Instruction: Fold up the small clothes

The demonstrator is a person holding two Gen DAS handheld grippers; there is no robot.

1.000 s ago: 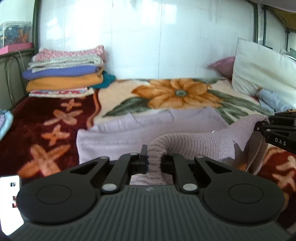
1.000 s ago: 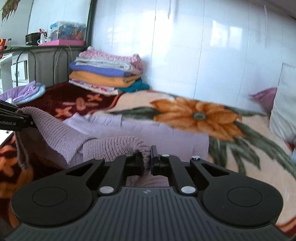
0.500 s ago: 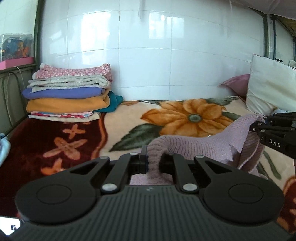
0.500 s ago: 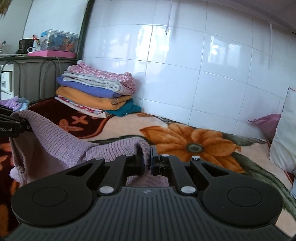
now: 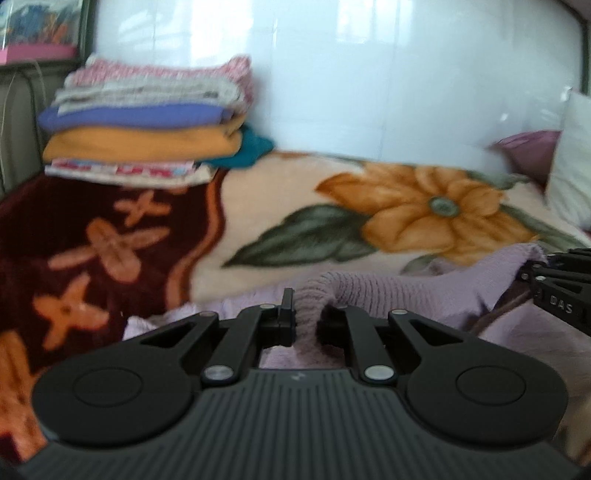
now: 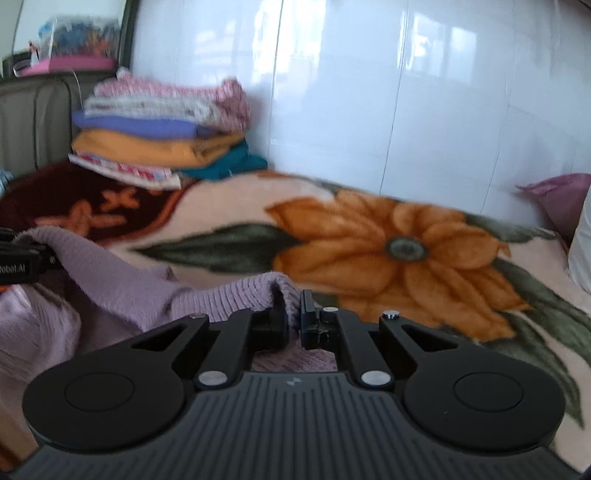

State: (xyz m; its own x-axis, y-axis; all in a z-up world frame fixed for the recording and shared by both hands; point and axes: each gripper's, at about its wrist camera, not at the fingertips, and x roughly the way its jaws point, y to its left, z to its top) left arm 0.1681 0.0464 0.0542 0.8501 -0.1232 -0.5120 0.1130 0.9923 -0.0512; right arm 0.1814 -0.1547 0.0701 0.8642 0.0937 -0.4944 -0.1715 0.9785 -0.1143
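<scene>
A lilac knitted sweater [image 5: 424, 291] is held up by its ribbed edge over the flowered blanket [image 5: 295, 199]. My left gripper [image 5: 306, 325] is shut on one corner of that edge. My right gripper [image 6: 293, 321] is shut on the other corner of the sweater [image 6: 122, 280]. The edge stretches between the two, and each gripper shows at the side of the other's view: the right gripper [image 5: 554, 291] at the right, the left gripper [image 6: 26, 258] at the left. The rest of the sweater hangs and bunches below the grippers, partly hidden by them. Both views are blurred.
A stack of folded clothes [image 5: 147, 122] stands at the back left against the white tiled wall [image 5: 369, 74], the stack [image 6: 162, 125] also in the right wrist view. A white pillow [image 5: 572, 158] and a purple cushion [image 6: 557, 199] lie at the right. A clear box [image 6: 74, 33] sits on a shelf.
Both grippers carried the sweater's edge forward over the blanket towards the wall and a little down. The flat half of the sweater passed under them. The stack of clothes looks nearer.
</scene>
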